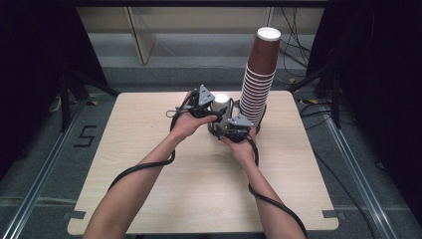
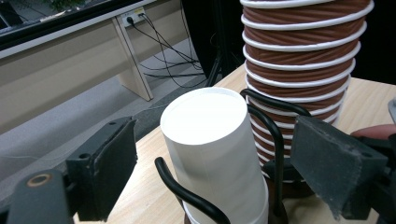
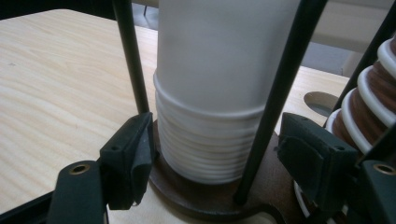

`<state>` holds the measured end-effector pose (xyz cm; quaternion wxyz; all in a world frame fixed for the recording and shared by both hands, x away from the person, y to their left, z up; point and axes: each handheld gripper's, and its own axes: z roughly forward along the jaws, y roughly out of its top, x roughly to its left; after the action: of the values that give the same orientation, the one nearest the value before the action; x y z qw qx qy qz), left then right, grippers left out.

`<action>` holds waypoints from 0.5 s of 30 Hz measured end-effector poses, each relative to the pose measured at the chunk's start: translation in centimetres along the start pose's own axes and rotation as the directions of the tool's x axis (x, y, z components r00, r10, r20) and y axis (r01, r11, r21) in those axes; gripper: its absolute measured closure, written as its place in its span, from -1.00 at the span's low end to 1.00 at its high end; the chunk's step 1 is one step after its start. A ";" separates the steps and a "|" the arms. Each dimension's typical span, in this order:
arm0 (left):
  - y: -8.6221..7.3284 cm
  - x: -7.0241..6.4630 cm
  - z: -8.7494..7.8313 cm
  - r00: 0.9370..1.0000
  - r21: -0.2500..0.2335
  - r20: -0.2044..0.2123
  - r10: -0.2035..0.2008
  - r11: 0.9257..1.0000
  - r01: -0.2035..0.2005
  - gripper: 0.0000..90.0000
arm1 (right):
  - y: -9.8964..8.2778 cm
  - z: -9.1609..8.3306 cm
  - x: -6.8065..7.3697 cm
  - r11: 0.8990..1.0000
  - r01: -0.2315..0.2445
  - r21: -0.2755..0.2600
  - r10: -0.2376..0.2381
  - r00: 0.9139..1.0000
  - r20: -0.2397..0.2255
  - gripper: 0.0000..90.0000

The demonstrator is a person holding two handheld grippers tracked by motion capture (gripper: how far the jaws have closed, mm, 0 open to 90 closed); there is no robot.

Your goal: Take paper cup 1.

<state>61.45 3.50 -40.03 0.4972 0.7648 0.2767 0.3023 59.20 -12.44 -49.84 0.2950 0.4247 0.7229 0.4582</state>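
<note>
High view, plain white cup stack (image 1: pixel 220 107), ribbed brown cups (image 1: pixel 259 84), floor mark "5" (image 1: pixel 85 136)

A grey floor (image 1: pixel 47 164) surrounds the pale wooden bench (image 1: pixel 149 129). Black cables (image 1: pixel 293 45) trail across it at the back right, a beige panel (image 1: pixel 134 30) stands behind, and dark curtains (image 1: pixel 30 74) flank both sides.

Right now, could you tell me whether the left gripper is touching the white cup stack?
Apart. The left gripper view shows the left gripper with a pad on each side of the white cup stack, and table and floor showing in both gaps.
</note>
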 end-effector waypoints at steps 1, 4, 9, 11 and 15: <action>0.0 0.0 0.1 1.000 0.002 0.002 -0.003 1.000 0.003 -0.68 | 0.0 0.3 0.1 1.000 -0.007 -0.019 0.007 1.000 0.011 -0.37; 0.1 0.0 0.3 1.000 0.004 0.011 0.005 1.000 -0.005 -0.68 | 0.1 0.6 0.1 1.000 0.001 -0.022 -0.001 1.000 0.019 -0.37; 0.1 0.1 0.8 1.000 0.006 0.012 -0.008 1.000 0.008 -0.68 | 0.1 0.8 0.2 1.000 -0.012 -0.009 0.012 1.000 0.025 -0.37; 0.0 0.2 1.0 1.000 0.011 0.011 -0.014 1.000 0.014 -0.67 | -0.1 1.1 0.3 0.999 -0.014 -0.032 0.015 0.999 0.037 -0.37; -0.1 0.3 1.5 0.999 0.011 0.019 -0.038 0.999 0.038 -0.65 | -0.2 1.3 0.3 0.999 -0.013 -0.033 0.014 0.999 0.028 -0.36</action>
<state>62.75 2.84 -40.61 0.5017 0.7647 0.2880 0.2839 60.04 -11.72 -50.55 0.3090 0.4314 0.7081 0.4658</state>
